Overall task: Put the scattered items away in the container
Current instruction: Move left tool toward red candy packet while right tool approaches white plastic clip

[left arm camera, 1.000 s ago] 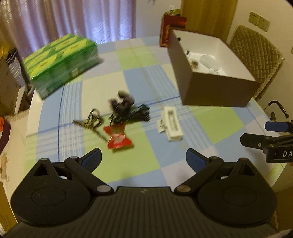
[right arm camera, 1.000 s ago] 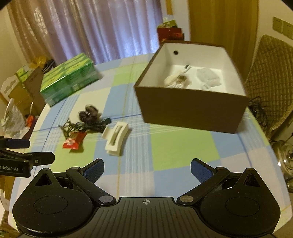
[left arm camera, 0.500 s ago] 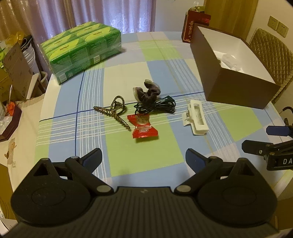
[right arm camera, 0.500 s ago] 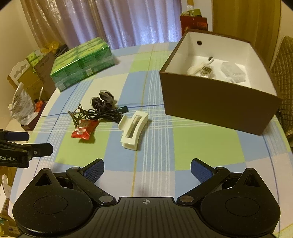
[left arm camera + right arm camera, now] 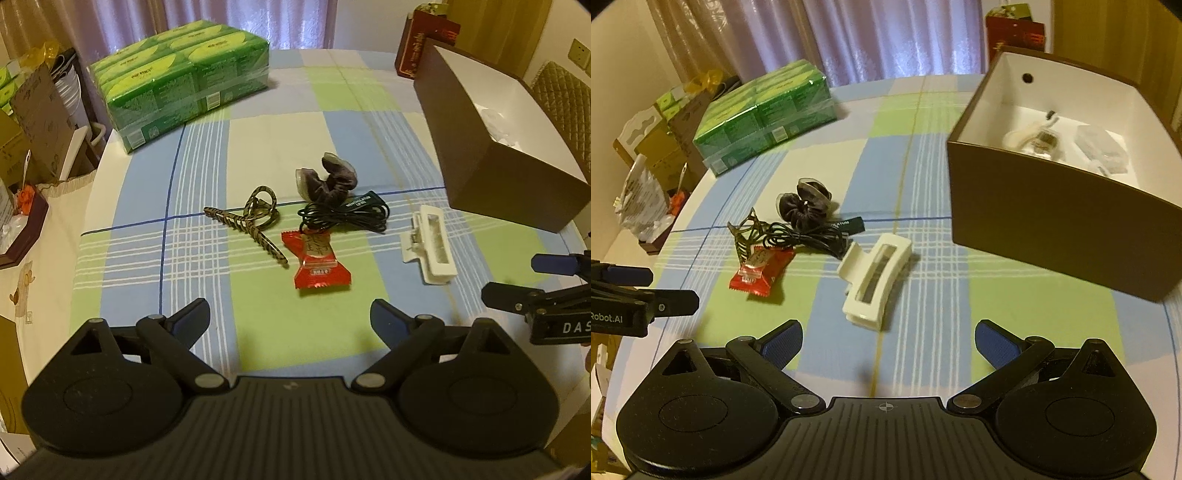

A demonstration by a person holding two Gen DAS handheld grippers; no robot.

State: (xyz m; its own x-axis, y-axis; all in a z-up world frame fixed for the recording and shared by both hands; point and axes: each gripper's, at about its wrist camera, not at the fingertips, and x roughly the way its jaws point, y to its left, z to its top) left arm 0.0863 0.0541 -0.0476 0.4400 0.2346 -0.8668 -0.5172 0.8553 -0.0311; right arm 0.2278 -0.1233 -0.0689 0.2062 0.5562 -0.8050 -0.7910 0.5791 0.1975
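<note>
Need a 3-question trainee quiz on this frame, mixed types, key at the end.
1. True or false: the left tool is shut on the red candy.
2. Which loose item lies nearest the brown box? A) white hair claw B) patterned hair clip C) dark scrunchie
3. Fill in: the black cable lies between the scrunchie and the ____.

Key: 1 false, both tools (right) are open; 2 A; 3 red candy.
</note>
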